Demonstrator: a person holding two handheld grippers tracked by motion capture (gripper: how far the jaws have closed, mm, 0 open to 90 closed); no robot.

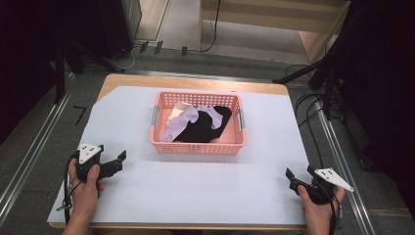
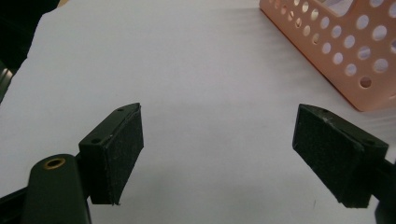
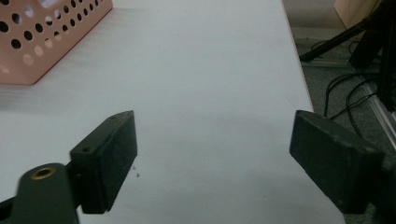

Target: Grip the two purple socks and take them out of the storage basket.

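A: High view, item one: pink basket (image 1: pixel 196 145), mid-table (image 1: pixel 147 191). Contents?

B: Lavender cloth (image 1: pixel 182 122), black cloth (image 1: pixel 203 128), a pale piece (image 1: pixel 178 108) at the back. All inside, heaped, none on the table.

A: Item two: left hand-held gripper (image 1: pixel 113 163)?

B: Near the front left edge, jaws spread wide, grasping nothing. Basket corner (image 2: pixel 355 51) well apart from it.

A: Item three: right hand-held gripper (image 1: pixel 299 177)?

B: Front right edge, jaws likewise released and empty; bare table between them.

A: Progress?

B: By my judgement, nothing started: no cloth touched. Reaching in, lifting out and handling each piece all remain.
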